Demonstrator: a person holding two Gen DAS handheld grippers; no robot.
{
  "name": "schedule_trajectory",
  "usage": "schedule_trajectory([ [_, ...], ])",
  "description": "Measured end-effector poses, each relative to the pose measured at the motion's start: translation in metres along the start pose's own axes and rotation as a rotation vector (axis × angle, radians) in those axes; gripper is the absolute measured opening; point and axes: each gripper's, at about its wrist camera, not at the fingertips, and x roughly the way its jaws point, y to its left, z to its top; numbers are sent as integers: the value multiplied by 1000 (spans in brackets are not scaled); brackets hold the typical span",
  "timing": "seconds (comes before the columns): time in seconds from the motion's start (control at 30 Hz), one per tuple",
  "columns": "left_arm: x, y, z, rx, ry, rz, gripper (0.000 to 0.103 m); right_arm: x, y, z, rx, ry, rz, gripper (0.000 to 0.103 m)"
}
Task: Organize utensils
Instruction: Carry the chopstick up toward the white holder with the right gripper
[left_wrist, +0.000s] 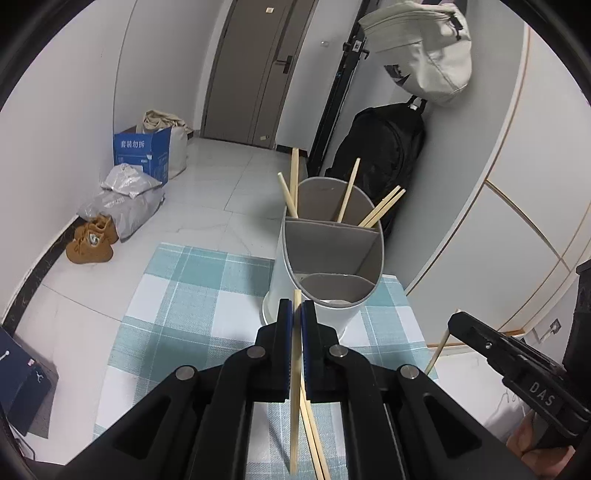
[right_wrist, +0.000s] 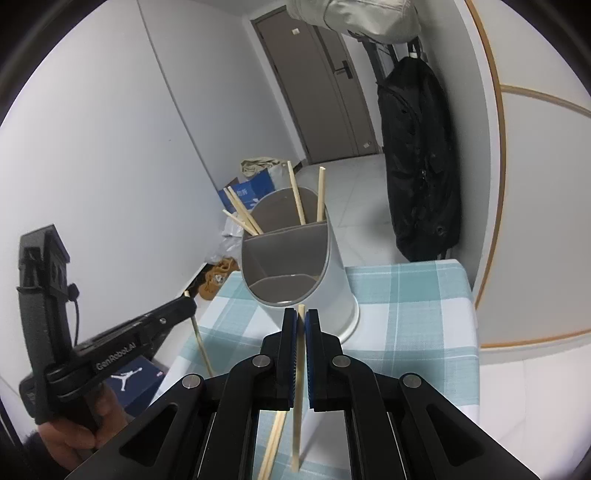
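tongs on both sides are pinched tight, the left gripper on one chopstick and the right gripper on another stick, with the holder at 12 o'clock.

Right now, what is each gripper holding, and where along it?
Each holds one wooden chopstick near its upper end: left gripper on chopstick, right gripper on chopstick.

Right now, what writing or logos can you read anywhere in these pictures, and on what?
"DAS": on the right tongs.
"GenRobot.AI": on the left tongs.
"套装勿拆": on the blue cardboard box; its smaller print is unreadable.
Jumping-figure logo, no words: on the dark shoebox.
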Motion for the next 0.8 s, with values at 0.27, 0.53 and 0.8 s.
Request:
schedule_trajectory([
  [0.27,-15,-7,-2,33,11,-17,1,-18,10,-10,-30,-47,-22,3],
  [0.53,-27,-17,-1,76,-3,-37,1,-27,10,-8,5,-72,-35,3],
  [0.8,-32,-25,5,111,-7,-49,1,-34,13,-4,12,-105,-39,3],
])
